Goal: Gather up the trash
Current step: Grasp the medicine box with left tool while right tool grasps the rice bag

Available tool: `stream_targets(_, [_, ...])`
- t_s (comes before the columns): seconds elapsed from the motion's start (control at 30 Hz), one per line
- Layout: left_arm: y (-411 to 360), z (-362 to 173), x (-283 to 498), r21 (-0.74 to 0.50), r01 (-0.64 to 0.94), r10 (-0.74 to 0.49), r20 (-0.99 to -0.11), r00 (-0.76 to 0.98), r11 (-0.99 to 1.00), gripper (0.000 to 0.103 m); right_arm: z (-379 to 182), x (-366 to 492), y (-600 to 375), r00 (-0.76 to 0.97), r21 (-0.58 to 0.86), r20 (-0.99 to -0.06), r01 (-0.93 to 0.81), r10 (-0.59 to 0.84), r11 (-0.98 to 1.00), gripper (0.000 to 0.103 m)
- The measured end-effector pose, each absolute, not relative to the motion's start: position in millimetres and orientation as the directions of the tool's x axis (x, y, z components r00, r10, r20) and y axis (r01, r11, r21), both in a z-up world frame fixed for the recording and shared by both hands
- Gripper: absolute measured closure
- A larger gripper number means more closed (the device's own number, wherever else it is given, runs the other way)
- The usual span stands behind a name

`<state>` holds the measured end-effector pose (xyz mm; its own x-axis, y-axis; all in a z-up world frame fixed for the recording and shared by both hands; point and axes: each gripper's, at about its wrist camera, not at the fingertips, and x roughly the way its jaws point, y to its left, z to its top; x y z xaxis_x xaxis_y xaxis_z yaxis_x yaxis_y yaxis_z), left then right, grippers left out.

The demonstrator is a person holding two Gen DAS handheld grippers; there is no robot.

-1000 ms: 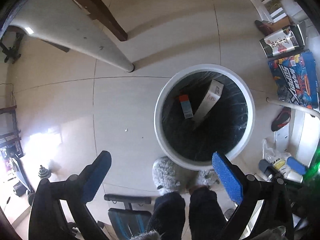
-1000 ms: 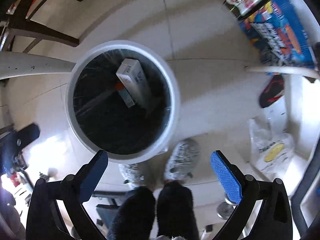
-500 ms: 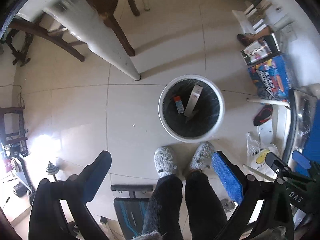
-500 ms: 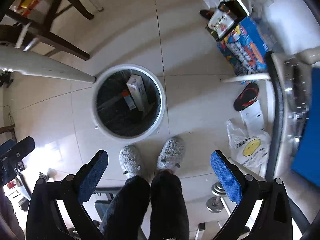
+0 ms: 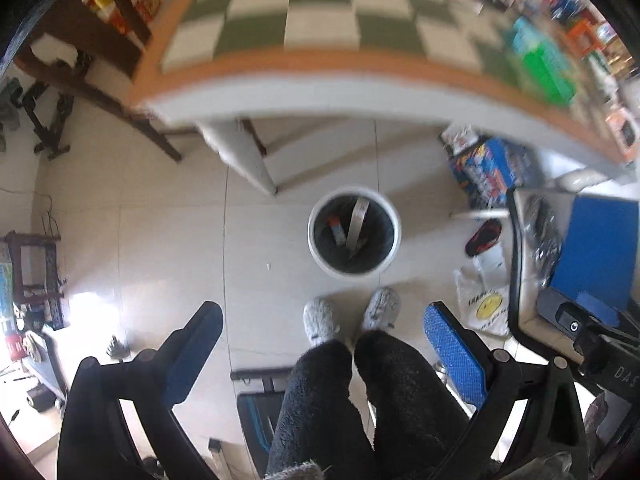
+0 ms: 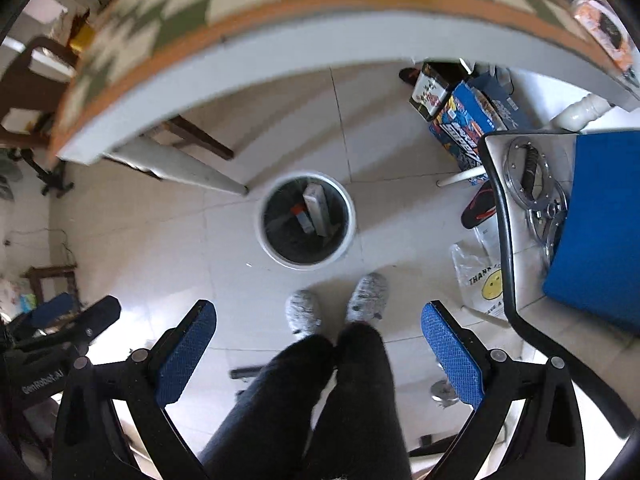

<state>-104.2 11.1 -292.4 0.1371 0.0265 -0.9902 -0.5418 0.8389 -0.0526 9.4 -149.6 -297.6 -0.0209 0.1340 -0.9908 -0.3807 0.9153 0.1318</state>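
Observation:
A white round trash bin (image 5: 392, 240) with a black liner stands on the tiled floor; it also shows in the right wrist view (image 6: 350, 224). Inside lie a long white box (image 5: 357, 220) (image 6: 316, 208) and a small box with a red end (image 5: 335, 229) (image 6: 302, 218). My left gripper (image 5: 322, 354) is open and empty, high above the floor. My right gripper (image 6: 318, 350) is open and empty, also high above the bin.
A table with a green-and-white checkered cloth (image 5: 320, 12) (image 6: 192, 4) fills the top, with a green box (image 5: 540, 60) on it. A chair with a blue cushion (image 6: 600, 216) is at right. Cartons (image 6: 460, 120), a slipper (image 5: 482, 236) and a plastic bag (image 6: 480, 280) lie on the floor.
Both grippers have risen far above the bin, which now looks much smaller. The tabletop edge has come into view at the top. Both stay open and empty.

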Motion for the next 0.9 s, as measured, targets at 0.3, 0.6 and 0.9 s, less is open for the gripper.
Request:
stream_targets(0.3, [36, -229, 0, 0.068, -0.529, 0.216, -0.951, 0.222, 0.846, 0.0, -204, 125, -159, 0.103, 0.18, -0.974, -0.204, 0.204, 0.962, 0.0])
stream_targets(0.6, [80, -250, 128, 0.14, -0.608, 0.244, -0.965, 0.092, 0.782, 0.0, -277, 316, -114, 0.077, 0.045, -0.996, -0.125, 0.055, 0.991, 0.0])
stream_targets(0.9, [92, -287, 269, 0.023, -0.597, 0.079, -0.995, 0.066, 0.802, 0.0, -320, 401, -83, 0.046, -0.012, -0.999, -0.274, 0.001, 0.962, 0.017])
